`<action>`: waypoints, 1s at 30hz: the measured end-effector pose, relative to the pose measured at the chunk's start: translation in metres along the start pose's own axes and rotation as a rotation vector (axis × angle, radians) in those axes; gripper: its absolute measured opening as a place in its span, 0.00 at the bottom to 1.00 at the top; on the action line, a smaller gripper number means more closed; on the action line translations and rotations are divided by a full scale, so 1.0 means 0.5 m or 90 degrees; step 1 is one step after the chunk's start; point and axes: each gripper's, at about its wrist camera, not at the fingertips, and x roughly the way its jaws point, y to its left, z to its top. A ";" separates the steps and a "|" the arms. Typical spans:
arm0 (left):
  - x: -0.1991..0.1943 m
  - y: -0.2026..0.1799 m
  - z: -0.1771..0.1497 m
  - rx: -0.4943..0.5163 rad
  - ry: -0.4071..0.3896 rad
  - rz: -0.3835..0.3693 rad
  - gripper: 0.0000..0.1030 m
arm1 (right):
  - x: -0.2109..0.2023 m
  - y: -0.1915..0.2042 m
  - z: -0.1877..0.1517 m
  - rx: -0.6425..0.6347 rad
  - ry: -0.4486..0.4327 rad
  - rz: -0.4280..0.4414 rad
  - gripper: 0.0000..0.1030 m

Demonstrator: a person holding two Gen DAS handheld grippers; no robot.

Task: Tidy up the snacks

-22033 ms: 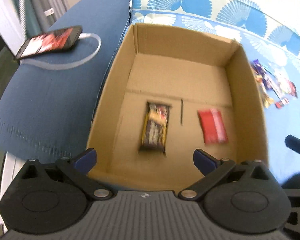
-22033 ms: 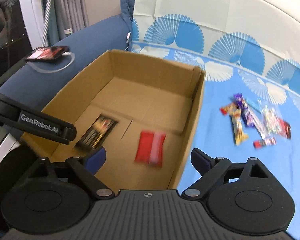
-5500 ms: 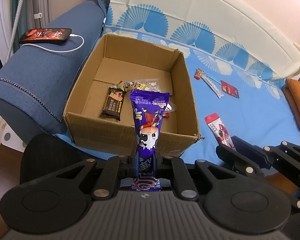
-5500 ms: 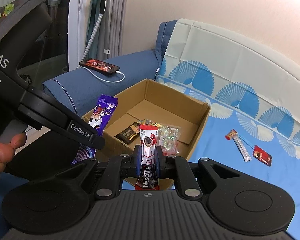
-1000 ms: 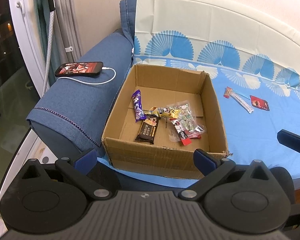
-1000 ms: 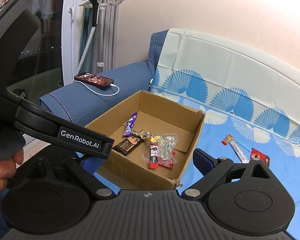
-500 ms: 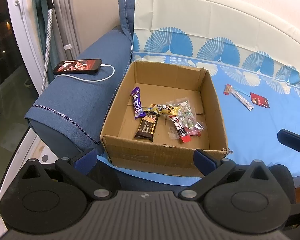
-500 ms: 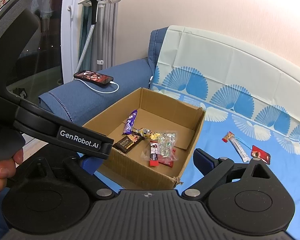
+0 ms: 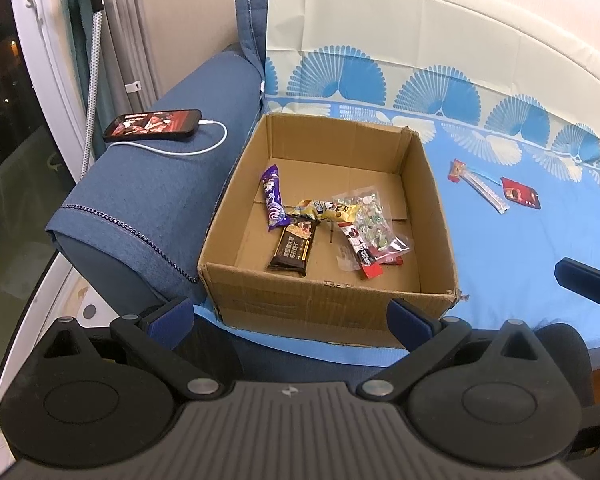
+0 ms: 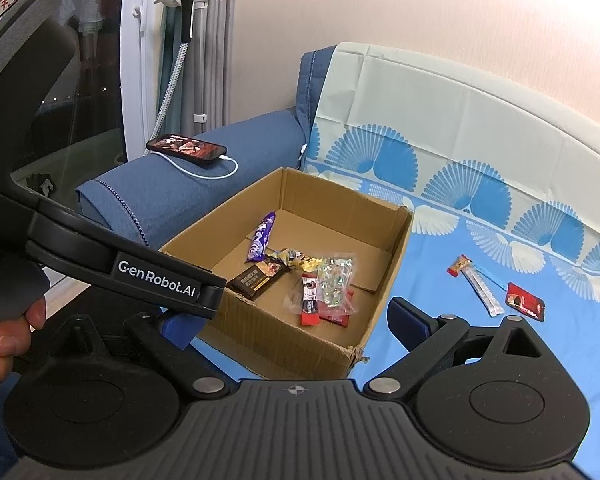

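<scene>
An open cardboard box (image 9: 432, 184) (image 10: 396, 260) sits on the blue sofa cover. Inside lie a purple snack pack (image 9: 274, 198) (image 10: 261, 237), a dark chocolate bar (image 9: 294, 246) (image 10: 258, 276), a yellow wrapper (image 9: 326, 210), a clear candy bag (image 9: 372, 220) (image 10: 334, 280) and a red Nescafe stick (image 9: 360, 250) (image 10: 310, 300). A long clear stick (image 9: 482, 186) (image 10: 478, 286) and a red packet (image 9: 520, 193) (image 10: 525, 301) lie on the cover right of the box. My left gripper (image 9: 290, 314) and right gripper (image 10: 290, 322) are open and empty, held back from the box's near wall.
A phone (image 9: 152, 125) (image 10: 186, 148) on a white charging cable rests on the blue sofa armrest (image 9: 148, 184) left of the box. The left gripper's body (image 10: 100, 256) crosses the right wrist view. A garment steamer stand (image 10: 188, 8) and glass door are at the left.
Over the last second both grippers have drawn back slightly from the box and stayed open. The snacks in the box have not moved.
</scene>
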 end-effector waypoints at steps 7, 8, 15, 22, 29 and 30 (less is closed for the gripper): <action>0.014 -0.003 0.001 0.005 0.012 0.001 1.00 | 0.014 -0.006 -0.008 0.008 0.012 0.006 0.95; 0.015 -0.004 0.001 0.005 0.014 0.001 1.00 | 0.016 -0.007 -0.009 0.009 0.014 0.007 0.95; 0.037 -0.013 0.004 0.015 0.030 0.006 1.00 | 0.035 -0.018 -0.014 0.020 0.028 0.015 0.95; 0.060 -0.032 0.011 0.032 0.045 0.012 1.00 | 0.053 -0.039 -0.023 0.039 0.041 0.022 0.95; 0.084 -0.066 0.024 0.060 0.058 0.017 1.00 | 0.071 -0.069 -0.034 0.070 0.051 0.024 0.95; 0.088 -0.073 0.026 0.065 0.059 0.018 1.00 | 0.073 -0.075 -0.036 0.077 0.053 0.024 0.95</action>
